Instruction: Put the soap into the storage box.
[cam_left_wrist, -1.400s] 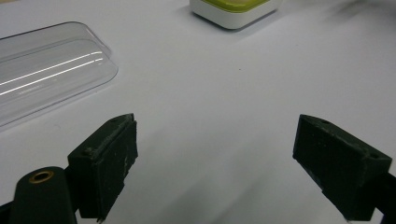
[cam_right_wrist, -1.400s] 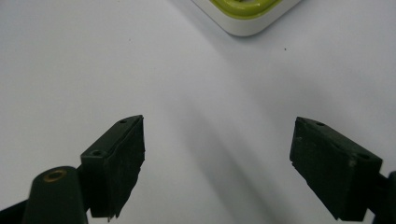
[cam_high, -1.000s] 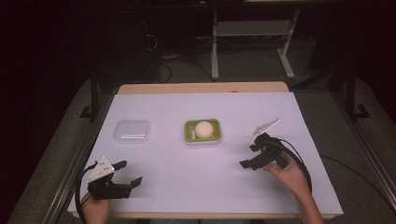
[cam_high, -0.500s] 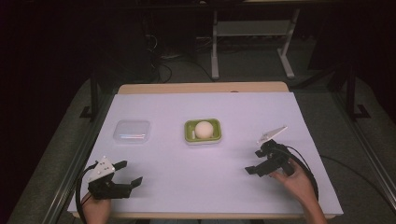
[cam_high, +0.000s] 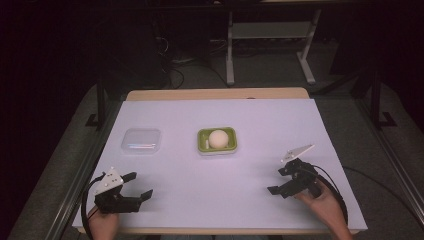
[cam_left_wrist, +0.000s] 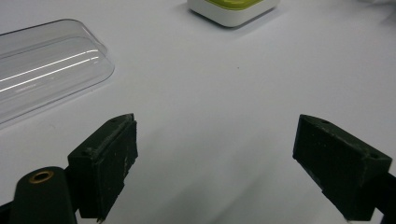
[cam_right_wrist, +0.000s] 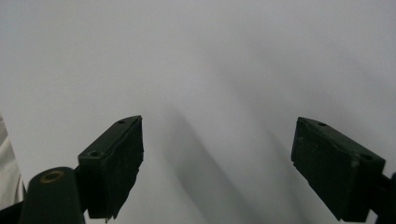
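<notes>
While the egg (cam_high: 217, 138) sits in its green tray (cam_high: 231, 146) mid-table, left gripper (cam_high: 137, 185) and right gripper (cam_high: 280, 180) both gape wide, holding nothing.

Ball (cam_high: 217, 138) in tray (cam_high: 202, 145), table centre; lid (cam_high: 141, 141) left of tray.

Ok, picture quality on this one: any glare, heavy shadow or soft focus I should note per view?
High view: table evenly lit, surroundings nearly black, image slightly soft. Left gripper view: bright streaks of glare on the clear lid; left gripper jaws sharp enough. Right gripper view: broad soft shadows fall across the bare surface ahead of the right gripper; nothing else to focus on.
</notes>
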